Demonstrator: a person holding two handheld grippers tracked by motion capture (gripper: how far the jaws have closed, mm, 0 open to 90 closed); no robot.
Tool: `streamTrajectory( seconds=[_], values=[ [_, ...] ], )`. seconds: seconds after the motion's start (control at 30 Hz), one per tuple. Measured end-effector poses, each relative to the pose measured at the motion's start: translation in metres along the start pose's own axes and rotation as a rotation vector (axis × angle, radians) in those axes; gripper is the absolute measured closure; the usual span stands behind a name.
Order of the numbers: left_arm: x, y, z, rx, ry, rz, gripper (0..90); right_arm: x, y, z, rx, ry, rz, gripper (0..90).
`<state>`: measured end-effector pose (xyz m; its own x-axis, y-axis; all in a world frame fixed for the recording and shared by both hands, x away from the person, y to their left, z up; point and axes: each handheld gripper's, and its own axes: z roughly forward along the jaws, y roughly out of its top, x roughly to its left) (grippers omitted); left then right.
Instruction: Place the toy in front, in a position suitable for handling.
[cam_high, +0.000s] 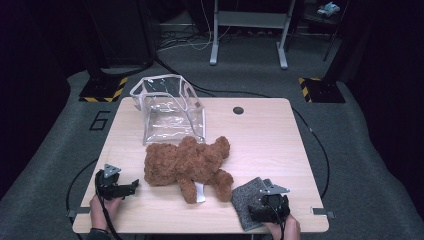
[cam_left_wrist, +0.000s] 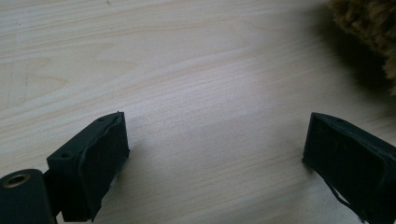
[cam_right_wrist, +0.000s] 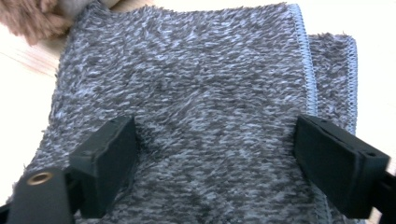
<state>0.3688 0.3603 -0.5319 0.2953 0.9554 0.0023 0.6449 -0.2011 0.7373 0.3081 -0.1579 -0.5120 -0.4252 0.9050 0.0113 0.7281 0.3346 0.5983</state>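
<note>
Folded grey fleecy cloth with a pale stitched hem (cam_right_wrist: 196, 116) at 5 o'clock on the light wooden desk (cam_high: 270, 145), directly beneath the right hand-held gripper (cam_right_wrist: 215, 154). Jaws apart, straddling the cloth's width, pads not yet pressing the pile. Long axis of the cloth running away from the jaws toward 11 o'clock, where the brown plush teddy bear (cam_high: 187, 165) lies just beside it. Left hand-held gripper (cam_left_wrist: 215, 154) at 7 o'clock, jaws apart over bare wood, well apart from the cloth. Right one far nearer.
</note>
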Motion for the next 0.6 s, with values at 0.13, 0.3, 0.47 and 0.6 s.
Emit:
streamTrajectory(
  seconds=[0.13, 0.3, 0.47, 0.6],
  values=[
    [-0.0001, 0.0000, -0.0001, 0.001, 0.000, -0.002, 6.2, -0.0003, 0.0029, 0.0002, 0.022, 0.000, -0.009, 17.8],
    [-0.0001, -0.0001, -0.0001, 0.001, 0.000, -0.002, 6.3, -0.0019, 0.0029, -0.0013, 0.020, 0.000, -0.012, 25.8],
    [-0.0002, -0.0001, -0.0001, 0.001, 0.000, -0.001, 6.3, -0.0072, 0.0001, -0.0049, -0.008, -0.001, -0.003, 41.1],
    [-0.0001, 0.0000, -0.0001, 0.001, 0.000, -0.001, 6.3, -0.0099, -0.0008, -0.0060, -0.019, -0.008, -0.001, 49.4]
  ],
)
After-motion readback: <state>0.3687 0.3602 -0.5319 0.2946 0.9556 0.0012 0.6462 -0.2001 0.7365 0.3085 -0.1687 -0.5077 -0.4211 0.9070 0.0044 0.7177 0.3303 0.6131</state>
